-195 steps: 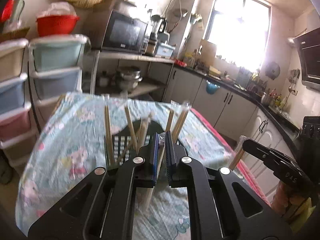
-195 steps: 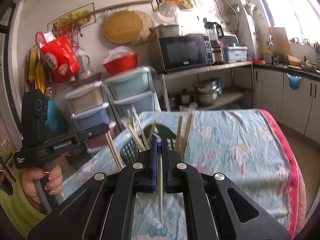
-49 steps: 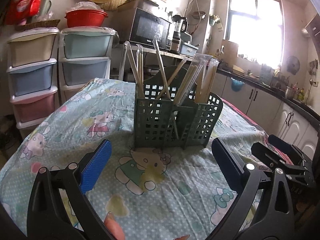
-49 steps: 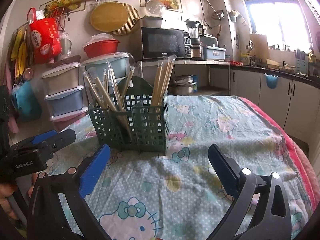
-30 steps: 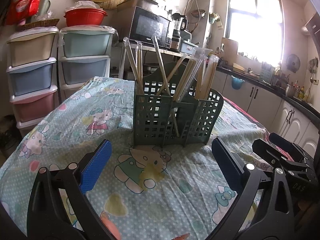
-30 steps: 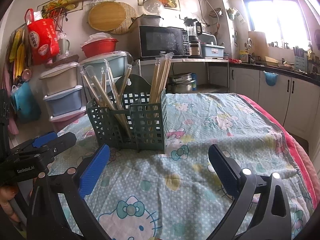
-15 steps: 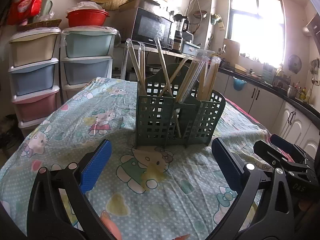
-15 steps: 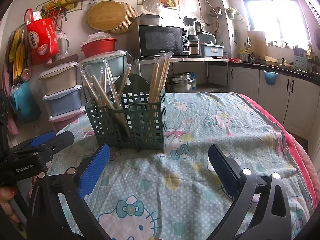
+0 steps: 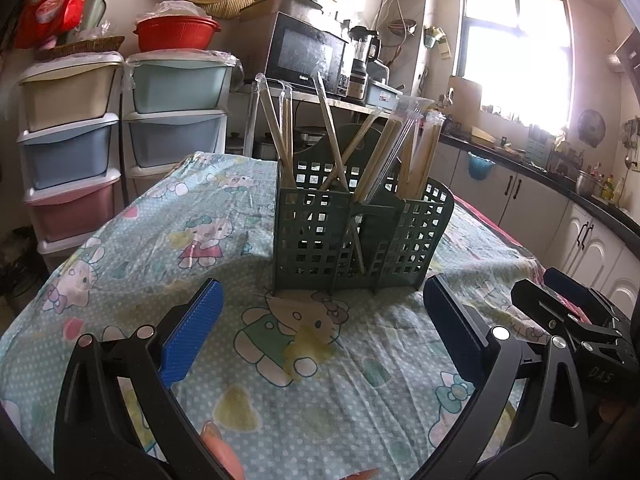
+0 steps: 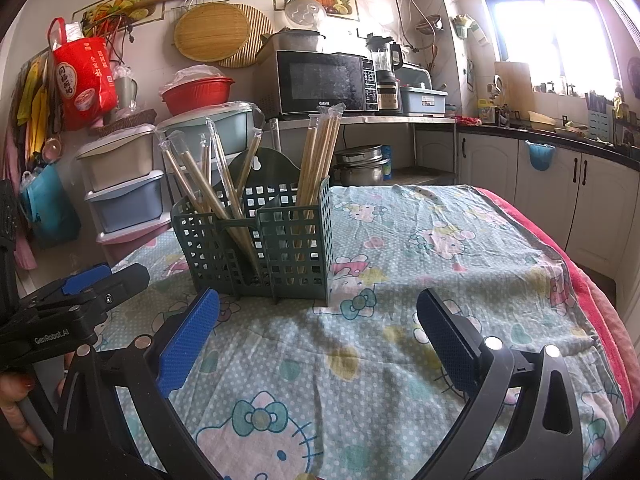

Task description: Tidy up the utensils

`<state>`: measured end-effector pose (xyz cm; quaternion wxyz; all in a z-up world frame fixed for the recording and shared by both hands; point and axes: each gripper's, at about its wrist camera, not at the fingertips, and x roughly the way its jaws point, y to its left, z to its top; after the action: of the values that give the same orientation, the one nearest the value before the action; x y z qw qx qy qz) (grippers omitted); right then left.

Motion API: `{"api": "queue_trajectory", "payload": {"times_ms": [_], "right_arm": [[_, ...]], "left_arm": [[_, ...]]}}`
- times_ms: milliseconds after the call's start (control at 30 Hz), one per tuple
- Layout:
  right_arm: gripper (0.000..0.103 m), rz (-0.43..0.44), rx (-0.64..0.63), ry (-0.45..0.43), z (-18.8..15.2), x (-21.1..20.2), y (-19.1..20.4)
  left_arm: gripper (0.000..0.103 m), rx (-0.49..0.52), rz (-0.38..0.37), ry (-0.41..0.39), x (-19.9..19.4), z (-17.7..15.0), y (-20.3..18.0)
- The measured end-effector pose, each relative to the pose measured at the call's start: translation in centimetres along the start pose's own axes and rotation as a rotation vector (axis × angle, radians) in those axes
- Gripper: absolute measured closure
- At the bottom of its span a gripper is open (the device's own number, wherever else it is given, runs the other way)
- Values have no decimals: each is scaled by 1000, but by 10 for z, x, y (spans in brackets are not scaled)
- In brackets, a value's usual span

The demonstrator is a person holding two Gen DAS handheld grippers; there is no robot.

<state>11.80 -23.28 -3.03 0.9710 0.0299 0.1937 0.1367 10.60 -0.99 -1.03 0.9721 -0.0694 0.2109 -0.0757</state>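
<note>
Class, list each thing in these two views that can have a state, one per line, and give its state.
Left gripper: jaws open, holding nothing.
Right gripper: jaws open, holding nothing.
Caddy: upright on the tablecloth, holding chopsticks.
Chopsticks: standing in the caddy, leaning, in clear sleeves.
Microwave: door shut.
Drawers: shut.

Home kitchen: microwave (image 10: 325,82) and blender (image 10: 385,74) on a far shelf, stacked plastic drawers (image 9: 70,136) at left, counter with white cabinets (image 10: 576,196) under the right window (image 9: 516,40).
</note>
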Motion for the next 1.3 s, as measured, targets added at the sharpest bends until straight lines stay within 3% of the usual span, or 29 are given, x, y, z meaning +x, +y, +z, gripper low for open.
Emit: {"api": "queue_trajectory", "payload": {"times_ms": [1300], "right_arm": [[7,-1,0,3,0,0,1]], "left_arm": [[11,-21,-9,35,7,-6,6]]}}
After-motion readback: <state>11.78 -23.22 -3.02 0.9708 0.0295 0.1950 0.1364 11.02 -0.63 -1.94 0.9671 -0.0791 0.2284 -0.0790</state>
